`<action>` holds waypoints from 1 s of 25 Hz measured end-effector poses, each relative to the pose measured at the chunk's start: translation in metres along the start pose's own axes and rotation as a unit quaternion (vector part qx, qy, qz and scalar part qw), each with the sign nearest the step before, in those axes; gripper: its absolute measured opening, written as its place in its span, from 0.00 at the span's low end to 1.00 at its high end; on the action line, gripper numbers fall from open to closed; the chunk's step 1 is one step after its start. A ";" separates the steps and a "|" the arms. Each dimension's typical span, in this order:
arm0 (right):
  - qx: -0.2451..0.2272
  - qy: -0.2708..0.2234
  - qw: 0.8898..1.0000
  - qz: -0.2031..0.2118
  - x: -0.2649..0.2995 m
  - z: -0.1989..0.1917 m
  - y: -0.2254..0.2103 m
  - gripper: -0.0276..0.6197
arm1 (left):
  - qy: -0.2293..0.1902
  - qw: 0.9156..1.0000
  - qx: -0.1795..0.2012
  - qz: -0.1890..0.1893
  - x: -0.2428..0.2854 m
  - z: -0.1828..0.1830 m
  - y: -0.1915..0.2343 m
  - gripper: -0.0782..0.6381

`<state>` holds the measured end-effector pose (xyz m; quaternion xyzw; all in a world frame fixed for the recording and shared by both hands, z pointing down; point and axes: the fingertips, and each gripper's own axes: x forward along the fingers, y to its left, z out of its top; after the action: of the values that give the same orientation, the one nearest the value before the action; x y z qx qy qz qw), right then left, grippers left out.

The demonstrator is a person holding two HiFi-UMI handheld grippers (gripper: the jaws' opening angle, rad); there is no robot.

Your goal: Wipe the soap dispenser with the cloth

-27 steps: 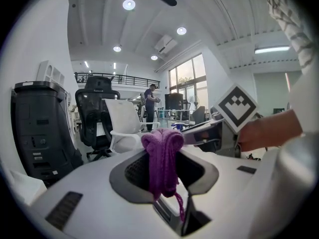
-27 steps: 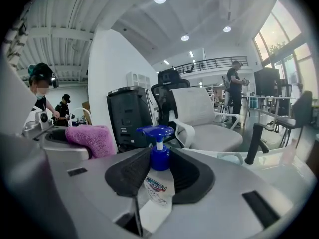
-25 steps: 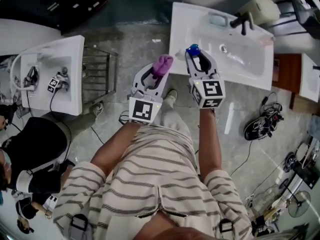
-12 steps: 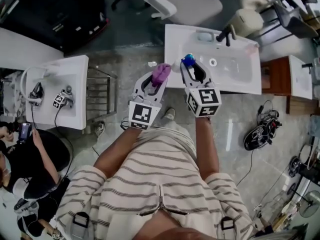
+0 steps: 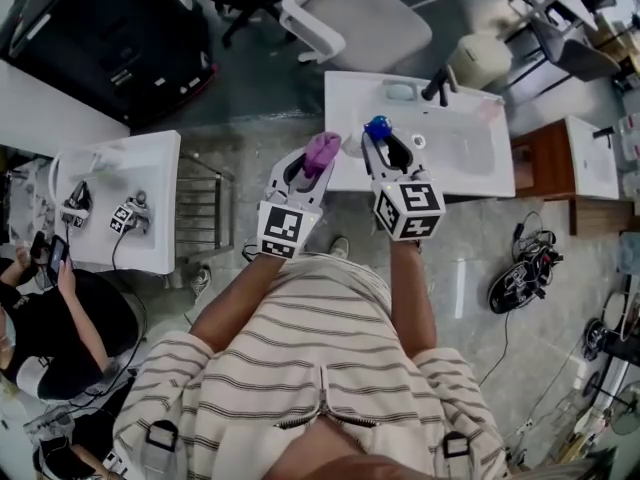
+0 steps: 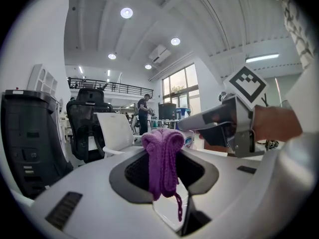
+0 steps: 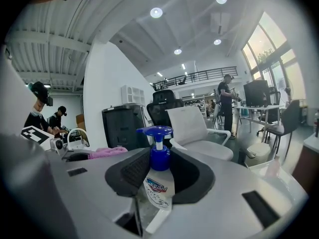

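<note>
Two grips set for wiping: left gripper (image 5: pixel 316 162) clamped on purple cloth (image 6: pixel 163 156), right gripper (image 5: pixel 384 148) clamped on soap dispenser (image 7: pixel 159 179), held side by side.

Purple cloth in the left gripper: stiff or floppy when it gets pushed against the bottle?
Likely floppy: the cloth bunches in the left gripper and droops, with a loose strand hanging below. Its knit looks soft and probably light, so it should squash rather than push back. Coarse texture suggests it won't slip easily.
</note>
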<state>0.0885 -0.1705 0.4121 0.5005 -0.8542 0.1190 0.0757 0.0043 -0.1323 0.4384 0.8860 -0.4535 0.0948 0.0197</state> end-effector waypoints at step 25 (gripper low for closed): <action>-0.012 0.003 1.000 -0.010 0.001 0.010 0.021 0.25 | -0.015 0.998 0.007 -0.054 0.002 0.004 -0.025 0.29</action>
<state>0.0696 -0.1638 0.4004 0.5077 -0.8503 0.1093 0.0853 0.0262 -0.1195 0.4361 0.9105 -0.4047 0.0839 0.0119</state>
